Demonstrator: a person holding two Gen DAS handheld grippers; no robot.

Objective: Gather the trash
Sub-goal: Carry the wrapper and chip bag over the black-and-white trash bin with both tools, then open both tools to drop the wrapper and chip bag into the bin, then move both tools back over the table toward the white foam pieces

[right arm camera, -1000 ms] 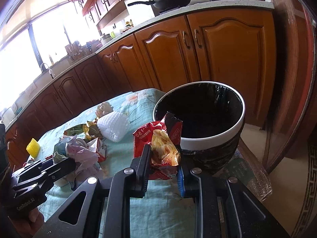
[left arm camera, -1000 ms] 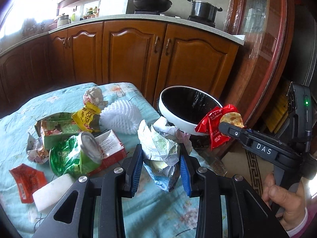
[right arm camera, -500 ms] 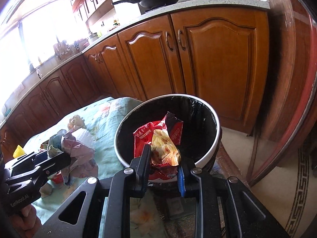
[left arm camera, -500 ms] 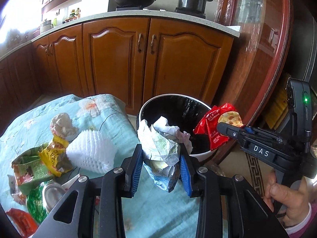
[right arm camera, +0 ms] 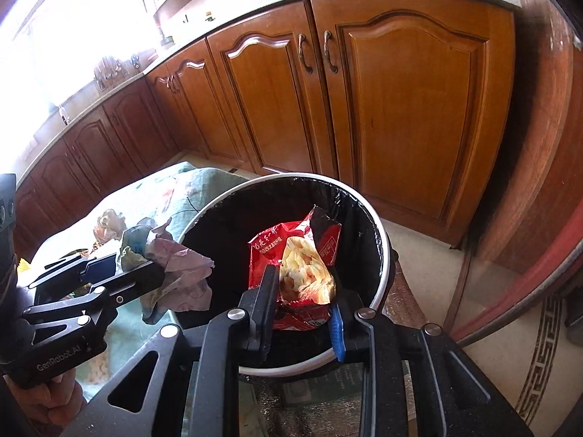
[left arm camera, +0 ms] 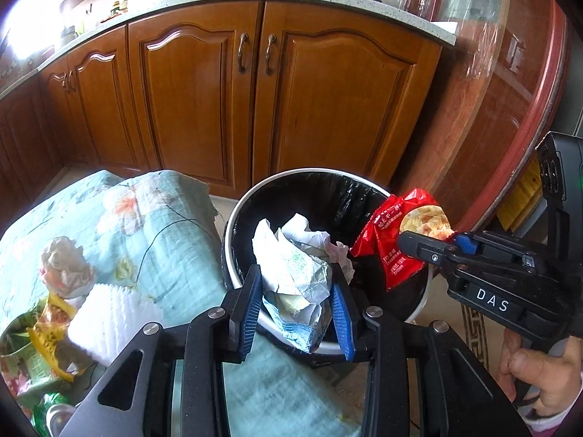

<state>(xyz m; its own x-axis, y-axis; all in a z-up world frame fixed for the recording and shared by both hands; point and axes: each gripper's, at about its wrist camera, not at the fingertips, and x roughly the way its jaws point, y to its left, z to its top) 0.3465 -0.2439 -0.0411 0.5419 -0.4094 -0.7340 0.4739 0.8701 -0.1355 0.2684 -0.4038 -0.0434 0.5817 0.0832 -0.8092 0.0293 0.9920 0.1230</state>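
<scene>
My left gripper (left arm camera: 297, 302) is shut on a crumpled white and green wrapper (left arm camera: 295, 273) and holds it over the near rim of the black-lined trash bin (left arm camera: 309, 182). My right gripper (right arm camera: 302, 298) is shut on a red snack bag (right arm camera: 298, 266) and holds it over the bin's opening (right arm camera: 382, 240). The right gripper also shows in the left wrist view (left arm camera: 430, 247) with the red bag (left arm camera: 397, 240). The left gripper shows in the right wrist view (right arm camera: 145, 273) with its wrapper (right arm camera: 178, 276).
A table with a light blue floral cloth (left arm camera: 164, 225) stands left of the bin. On it lie a white foam net (left arm camera: 109, 317), a crumpled paper ball (left arm camera: 65, 266) and green and yellow wrappers (left arm camera: 32, 349). Wooden cabinets (left arm camera: 262, 91) stand behind the bin.
Both grippers have moved with their trash from over the table to above the bin. The bin now lies right under the fingers in both views.
</scene>
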